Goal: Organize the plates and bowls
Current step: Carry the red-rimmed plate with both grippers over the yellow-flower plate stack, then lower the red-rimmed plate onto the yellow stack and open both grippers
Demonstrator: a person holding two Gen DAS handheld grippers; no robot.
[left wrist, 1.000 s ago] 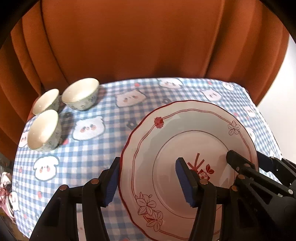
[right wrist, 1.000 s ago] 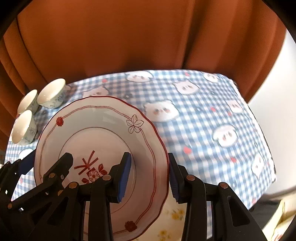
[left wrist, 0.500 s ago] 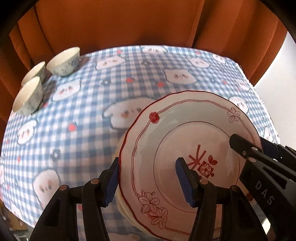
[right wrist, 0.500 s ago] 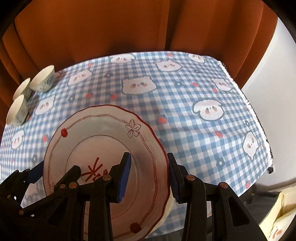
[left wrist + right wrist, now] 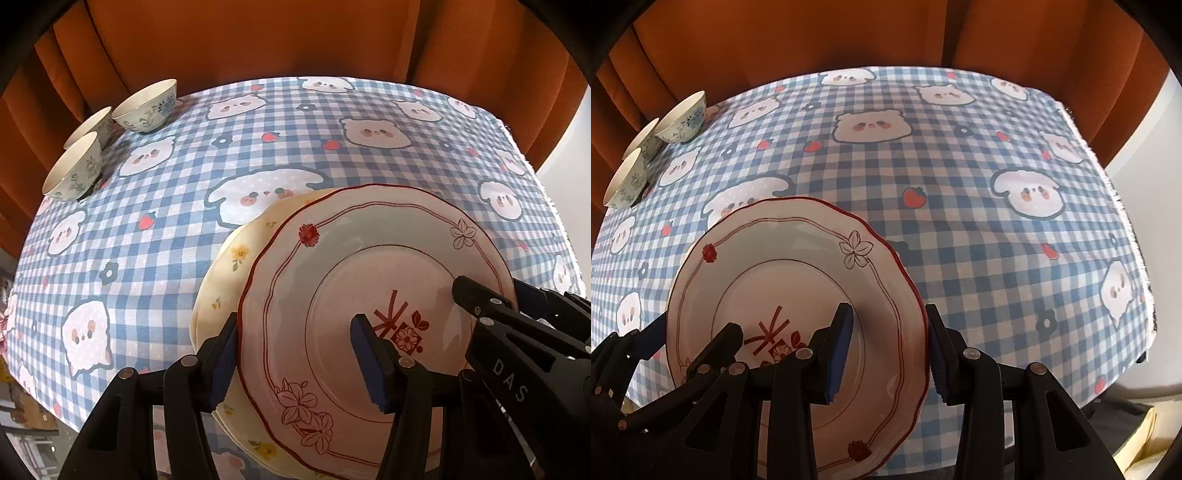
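Left wrist: left hand-held gripper (image 5: 295,362) pinches red-rimmed plate (image 5: 369,266) at its left rim, above cream plates (image 5: 229,273) near tabletop (image 5: 184,206) front edge; three bowls (image 5: 146,107) at far-left corner.
Right wrist: right hand-held gripper (image 5: 888,350) pinches the plate's right rim.

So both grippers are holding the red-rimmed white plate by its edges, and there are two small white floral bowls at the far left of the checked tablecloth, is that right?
Not quite: there are three small white floral bowls, not two, as the left wrist view shows. The rest holds: the left gripper and right gripper each clamp an edge of the red-rimmed white plate over the checked tablecloth.
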